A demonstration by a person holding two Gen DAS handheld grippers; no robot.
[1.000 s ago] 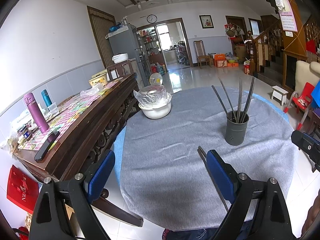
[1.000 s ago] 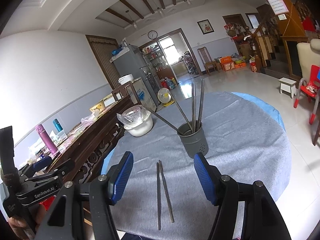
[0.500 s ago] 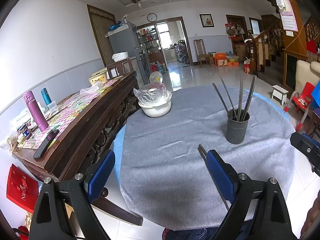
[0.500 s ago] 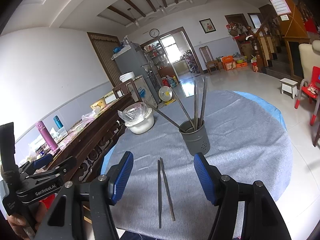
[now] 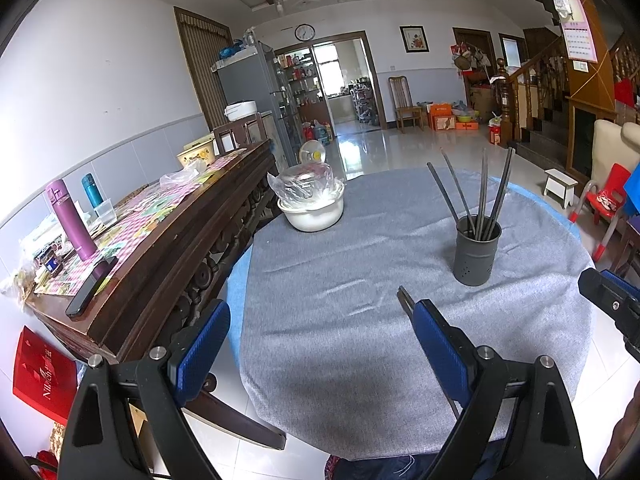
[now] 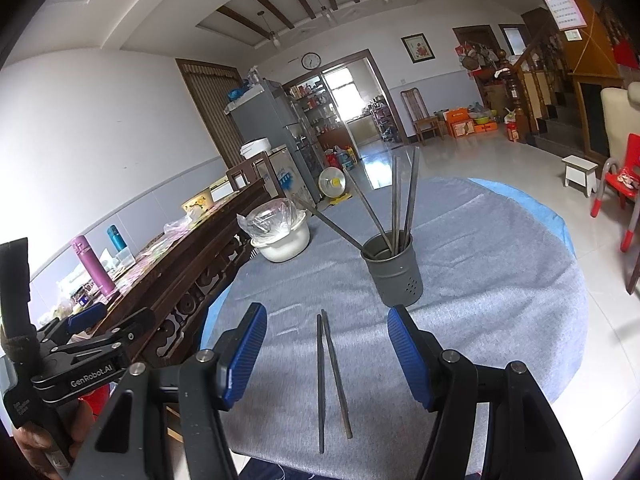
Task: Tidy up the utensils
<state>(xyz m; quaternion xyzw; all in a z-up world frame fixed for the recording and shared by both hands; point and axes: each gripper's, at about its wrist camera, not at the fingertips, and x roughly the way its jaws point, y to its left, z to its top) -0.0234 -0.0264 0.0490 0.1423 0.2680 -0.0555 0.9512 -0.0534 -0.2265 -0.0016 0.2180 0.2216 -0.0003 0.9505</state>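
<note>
Grey cloth is covering the table point(image 6: 500, 280), and I am seeing four chopsticks standing in the holder point(image 6: 394, 276) while two chopsticks point(image 6: 330, 376) are lying loose beneath my right gripper point(image 6: 326, 354). Both it and the left gripper point(image 5: 320, 352) are hanging open, gripping nothing.

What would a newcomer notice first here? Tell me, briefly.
Probably the pair of chopsticks lying loose on the grey tablecloth, right between the open blue pads of the right tool. Just beyond stands the dark holder with four more sticks fanned out of it. Further left, a white bowl covered in clear plastic sits near the table's edge.
</note>
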